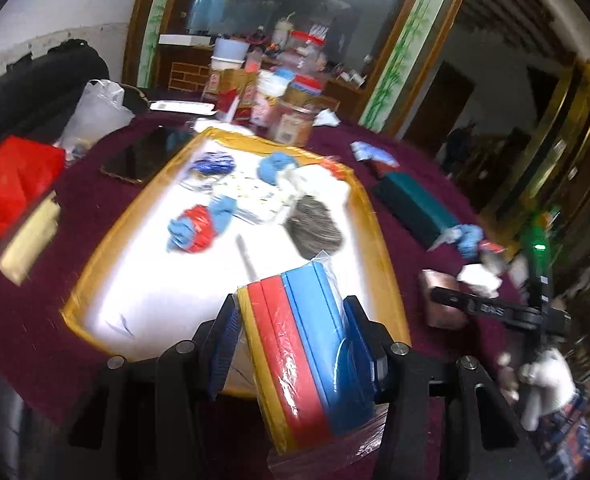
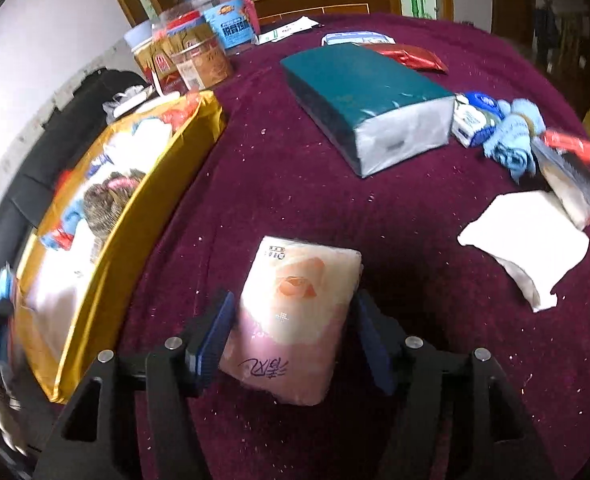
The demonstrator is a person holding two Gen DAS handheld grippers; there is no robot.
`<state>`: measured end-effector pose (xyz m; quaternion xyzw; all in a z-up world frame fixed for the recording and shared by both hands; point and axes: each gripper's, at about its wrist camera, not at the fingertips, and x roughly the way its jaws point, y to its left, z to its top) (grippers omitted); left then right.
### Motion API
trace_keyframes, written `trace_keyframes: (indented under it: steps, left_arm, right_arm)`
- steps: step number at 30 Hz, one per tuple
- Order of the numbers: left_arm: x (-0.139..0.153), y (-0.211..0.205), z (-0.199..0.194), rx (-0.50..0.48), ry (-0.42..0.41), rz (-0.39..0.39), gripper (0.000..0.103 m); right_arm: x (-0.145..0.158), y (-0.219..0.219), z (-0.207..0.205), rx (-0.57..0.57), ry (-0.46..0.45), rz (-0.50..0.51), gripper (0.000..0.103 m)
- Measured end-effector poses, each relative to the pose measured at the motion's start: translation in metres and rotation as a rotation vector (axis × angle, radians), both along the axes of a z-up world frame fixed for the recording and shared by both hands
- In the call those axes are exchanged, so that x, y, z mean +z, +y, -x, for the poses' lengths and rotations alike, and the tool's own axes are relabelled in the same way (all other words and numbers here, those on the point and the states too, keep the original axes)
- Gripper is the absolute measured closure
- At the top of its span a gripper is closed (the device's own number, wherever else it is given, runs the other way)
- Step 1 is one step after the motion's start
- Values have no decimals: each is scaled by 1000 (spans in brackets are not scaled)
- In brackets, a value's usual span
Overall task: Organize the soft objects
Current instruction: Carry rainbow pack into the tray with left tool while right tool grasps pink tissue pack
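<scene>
At the centre of the left wrist view, a gold-rimmed tray [image 1: 369,216] with a white floor is seen on a maroon tablecloth [image 1: 35,320], already loaded with soft goods: a grey scouring pad [image 1: 313,226], blue gloves [image 1: 275,166] and a red-and-blue bundle [image 1: 193,226]. At lower centre of that view, a film-wrapped stack of sponge cloths [image 1: 307,352] in yellow, red and blue is clamped between the jaws of the left gripper [image 1: 291,340], its long axis running away from the camera toward the tray, its far end tilted slightly left. The stack is judged light and compressible; its plastic film may be slippery, so a hold across the broad flat sides, as now, seems safest.

In the right wrist view, a teal tissue box [image 2: 359,100] lies in the upper centre, its long axis running diagonally from upper left to lower right, well apart from the grippers. At lower centre, a pink tissue pack [image 2: 299,320] sits between the blue pads of the right gripper [image 2: 291,332], which is closed on its two long sides. The pack points away from the camera, leaning slightly right. It is judged soft and light, likely to dent under pressure, and best held mid-length. At right, a white folded cloth [image 2: 527,244] rests on the tablecloth, near a tangle of blue gloves.
</scene>
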<state>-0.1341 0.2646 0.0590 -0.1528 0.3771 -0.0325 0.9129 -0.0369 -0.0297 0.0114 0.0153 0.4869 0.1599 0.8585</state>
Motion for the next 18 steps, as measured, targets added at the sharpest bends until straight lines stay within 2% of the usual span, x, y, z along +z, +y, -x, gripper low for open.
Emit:
trace_keyframes:
  steps: [3,8,10,12,15,18]
  left_arm:
    - [-7,5,-23,14,55,-61,49]
    - [-15,22,-58,73,119,-109,43]
    - [-17,29,-69,77,133,-79,37]
    - [-16,38,-71,94,137,-31,36]
    - [-9,43,-57,111,81,17,34]
    - [0,46,-30,132,18,79,31]
  right_arm:
    - [5,4,6,18,-31,29,55]
    - [26,-5,17,17,-85,3,56]
    - [42,-7,22,34,-112,-47,56]
    - [56,-1,27,66,-136,-86,56]
    - [75,25,36,163,-153,-132,55]
    - [78,62,43,270,-137,-122,55]
